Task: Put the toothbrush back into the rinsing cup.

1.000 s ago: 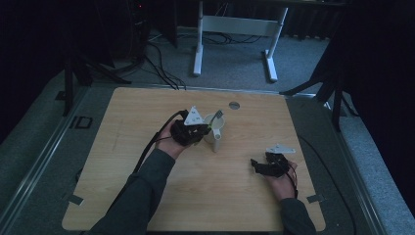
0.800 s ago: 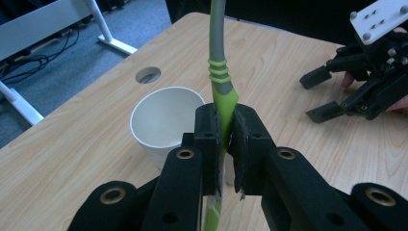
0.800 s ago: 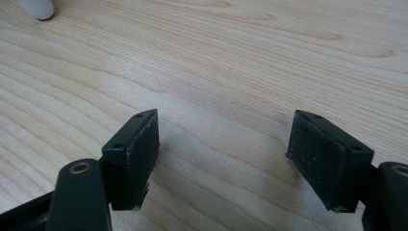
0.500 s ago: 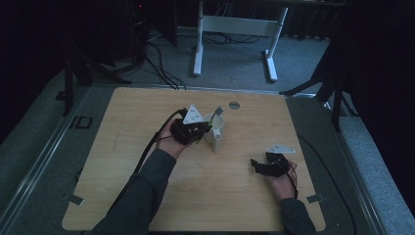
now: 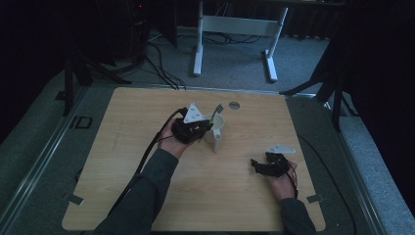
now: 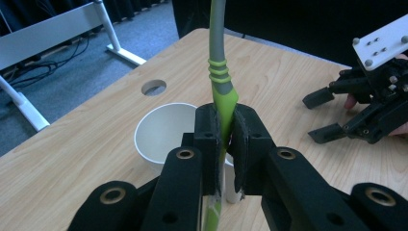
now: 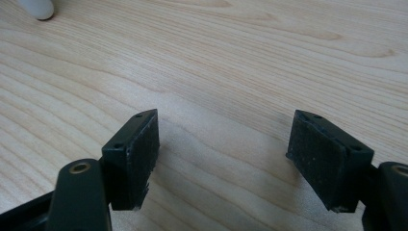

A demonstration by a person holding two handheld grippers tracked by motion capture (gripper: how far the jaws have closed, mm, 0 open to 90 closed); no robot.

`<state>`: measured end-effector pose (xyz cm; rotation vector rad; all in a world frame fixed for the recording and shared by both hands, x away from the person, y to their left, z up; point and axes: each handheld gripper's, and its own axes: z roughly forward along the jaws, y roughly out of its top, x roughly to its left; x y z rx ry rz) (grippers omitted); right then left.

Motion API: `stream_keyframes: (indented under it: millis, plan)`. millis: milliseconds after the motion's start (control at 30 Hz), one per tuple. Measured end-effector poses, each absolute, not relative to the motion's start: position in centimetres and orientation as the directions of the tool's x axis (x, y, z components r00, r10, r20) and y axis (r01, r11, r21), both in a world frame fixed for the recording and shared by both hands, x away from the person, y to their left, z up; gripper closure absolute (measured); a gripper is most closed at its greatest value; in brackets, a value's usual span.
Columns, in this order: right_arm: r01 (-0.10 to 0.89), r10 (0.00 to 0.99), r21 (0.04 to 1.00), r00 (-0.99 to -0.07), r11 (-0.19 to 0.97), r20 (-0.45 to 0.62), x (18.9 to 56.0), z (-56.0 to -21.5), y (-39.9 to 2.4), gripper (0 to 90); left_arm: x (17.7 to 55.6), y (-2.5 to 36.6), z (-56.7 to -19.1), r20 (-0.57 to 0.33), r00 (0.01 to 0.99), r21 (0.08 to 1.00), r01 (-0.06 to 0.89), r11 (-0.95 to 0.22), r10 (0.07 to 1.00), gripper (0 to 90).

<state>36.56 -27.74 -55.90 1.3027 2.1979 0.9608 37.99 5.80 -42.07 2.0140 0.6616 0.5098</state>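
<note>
At the near right of the table, your right gripper rests low over bare wood, well apart from everything else; its jaws stand wide apart with nothing between them, and in the right gripper view the pads frame only wood grain. Farther in, toward the middle of the table, your left gripper sits just beside the white cup, on the cup's left in the high view. Its jaws are clamped tight on the green handle of a utensil, and in the left gripper view the pads press the handle from both sides. From that grip the handle rises past three green ridges into a grey stem that runs out of the top of the left gripper view. In the high view the grey end sticks up and tilts away over the cup. The cup stands upright, open and pale inside, right beyond the jaws. Beyond the cup, near the far edge, a round hole is cut in the wood.
</note>
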Motion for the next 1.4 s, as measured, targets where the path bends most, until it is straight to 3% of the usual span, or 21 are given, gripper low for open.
stream_keyframes:
  millis: [1400]
  plan:
    - [0.594,0.876,0.735,-0.481,0.328,-0.002,36.6,-55.9,-27.74,26.2,38.31,6.07,-42.22,-0.018,0.703,0.926,0.279,-0.254,0.711,81.8]
